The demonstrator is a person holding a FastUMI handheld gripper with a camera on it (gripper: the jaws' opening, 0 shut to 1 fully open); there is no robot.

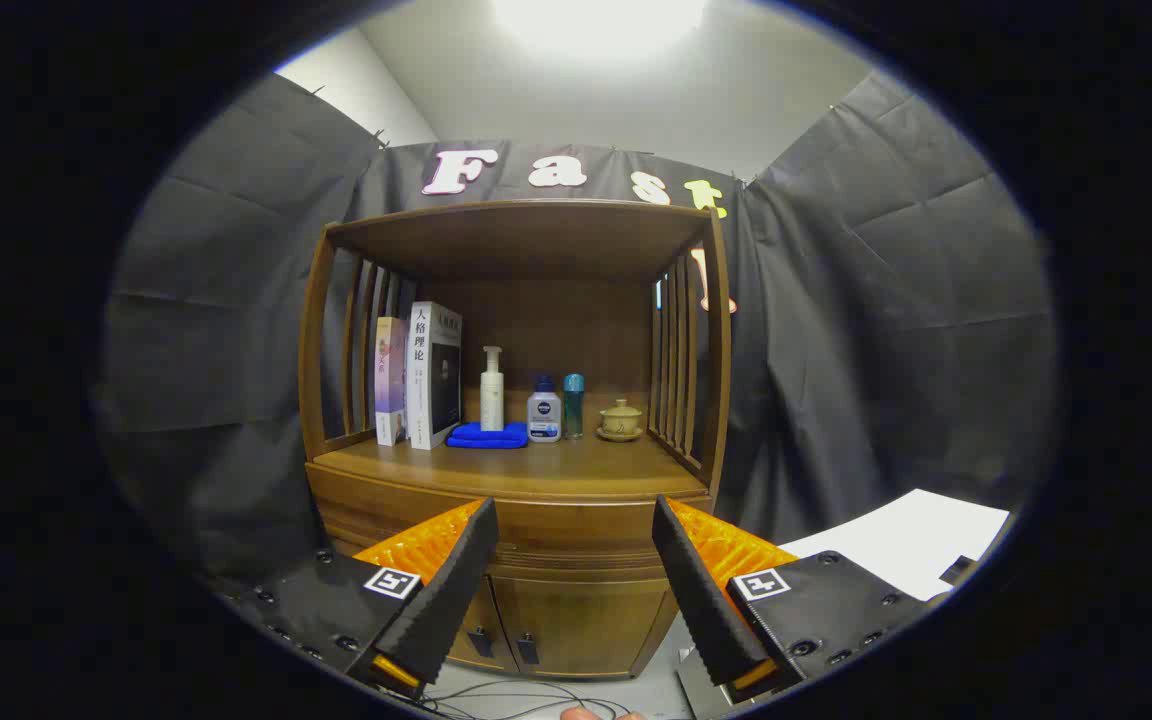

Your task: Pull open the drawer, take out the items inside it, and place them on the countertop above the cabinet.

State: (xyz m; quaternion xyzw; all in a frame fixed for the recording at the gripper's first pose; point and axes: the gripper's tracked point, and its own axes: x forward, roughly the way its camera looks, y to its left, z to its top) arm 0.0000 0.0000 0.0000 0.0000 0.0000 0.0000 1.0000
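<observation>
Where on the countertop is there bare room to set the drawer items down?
Free: the countertop's front strip, ahead of the open gripper. Crowded: the back row, with books, blue cloth, pump bottle, two small bottles and lidded cup.

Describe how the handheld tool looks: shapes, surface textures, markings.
The tool has two wedge-shaped fingers with finely ridged inner faces and honeycomb-ribbed outer sides. Each sits on a screwed block carrying a square black-and-white marker tag. The fingers stand open, empty, aimed at the brown wooden cabinet.
</observation>
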